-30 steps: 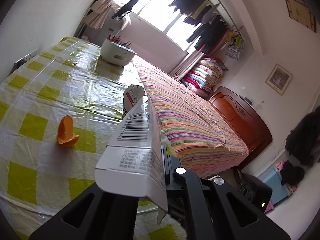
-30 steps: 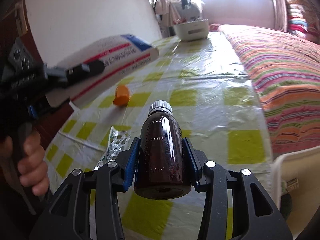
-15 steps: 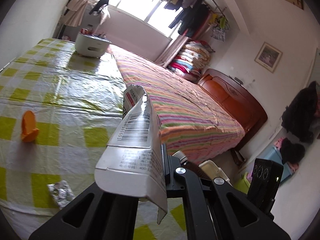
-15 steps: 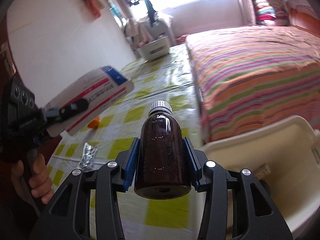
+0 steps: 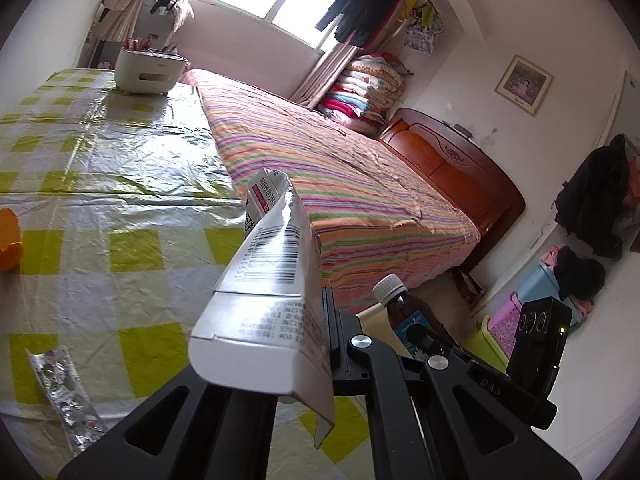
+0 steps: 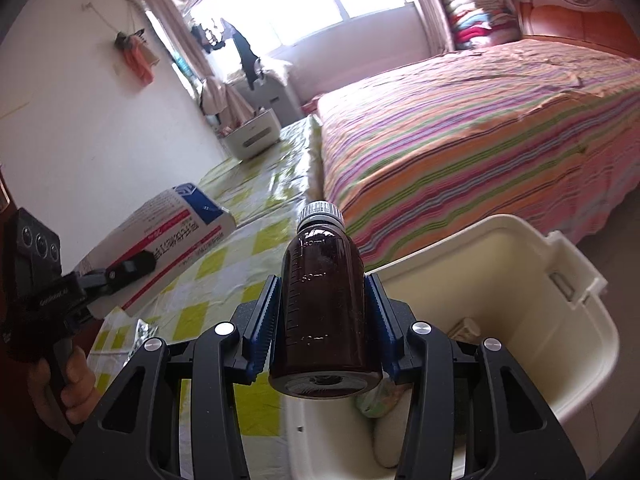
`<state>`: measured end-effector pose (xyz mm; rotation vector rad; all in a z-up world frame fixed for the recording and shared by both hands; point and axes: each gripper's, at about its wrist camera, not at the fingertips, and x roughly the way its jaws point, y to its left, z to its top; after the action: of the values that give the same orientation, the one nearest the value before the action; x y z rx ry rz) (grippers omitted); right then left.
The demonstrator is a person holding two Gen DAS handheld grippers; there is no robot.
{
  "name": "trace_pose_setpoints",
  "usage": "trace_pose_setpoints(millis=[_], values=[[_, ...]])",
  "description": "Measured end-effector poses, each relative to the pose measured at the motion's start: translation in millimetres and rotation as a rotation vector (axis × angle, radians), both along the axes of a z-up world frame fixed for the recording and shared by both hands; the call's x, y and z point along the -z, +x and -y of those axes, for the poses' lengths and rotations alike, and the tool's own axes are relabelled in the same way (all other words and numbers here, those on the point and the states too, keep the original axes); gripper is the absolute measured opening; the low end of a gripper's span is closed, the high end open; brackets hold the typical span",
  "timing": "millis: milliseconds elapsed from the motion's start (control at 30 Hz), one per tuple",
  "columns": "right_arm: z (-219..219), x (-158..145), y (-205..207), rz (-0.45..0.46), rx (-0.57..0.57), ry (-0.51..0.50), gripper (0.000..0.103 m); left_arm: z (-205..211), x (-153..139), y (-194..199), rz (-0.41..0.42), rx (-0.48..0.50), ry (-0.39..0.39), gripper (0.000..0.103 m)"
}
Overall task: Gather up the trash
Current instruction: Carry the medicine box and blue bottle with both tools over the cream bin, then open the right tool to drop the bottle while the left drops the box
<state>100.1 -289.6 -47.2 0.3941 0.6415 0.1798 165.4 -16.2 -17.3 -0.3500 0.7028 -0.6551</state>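
Left gripper jaws pinch the carton; right gripper jaws clamp the bottle

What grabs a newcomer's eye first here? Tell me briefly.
The brown medicine bottle clamped in the right tool, poised over the cream bin beside the table. Next, the white carton pinched in the left tool, above the yellow-checked tablecloth, with the striped bed behind.

Blown-out window backlight, fisheye warping
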Motion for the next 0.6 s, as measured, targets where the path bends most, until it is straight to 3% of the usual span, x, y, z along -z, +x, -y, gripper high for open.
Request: trace_pose_setpoints(millis=[133, 200, 233, 600], values=[[10.2, 2.0, -2.9, 0.001, 0.046, 0.009, 0.046, 12.3, -0.4, -2.5, 0.002, 0.025, 0.008, 0.001], [17.9, 2.8, -4.6, 0.002, 0.080, 0.024, 0.065, 18.8, -0.1, -3.1, 0.001, 0.040, 0.013, 0.001], [21.4, 3.4, -5.0, 0.001, 0.090, 0.031, 0.068, 21.5, 0.1, -2.4, 0.000, 0.044, 0.014, 0.001], [55.1, -16.5, -31.9, 0.141, 0.271, 0.116, 0.076, 70.8, 8.4, -11.2, -0.025, 0.153, 0.043, 0.001]])
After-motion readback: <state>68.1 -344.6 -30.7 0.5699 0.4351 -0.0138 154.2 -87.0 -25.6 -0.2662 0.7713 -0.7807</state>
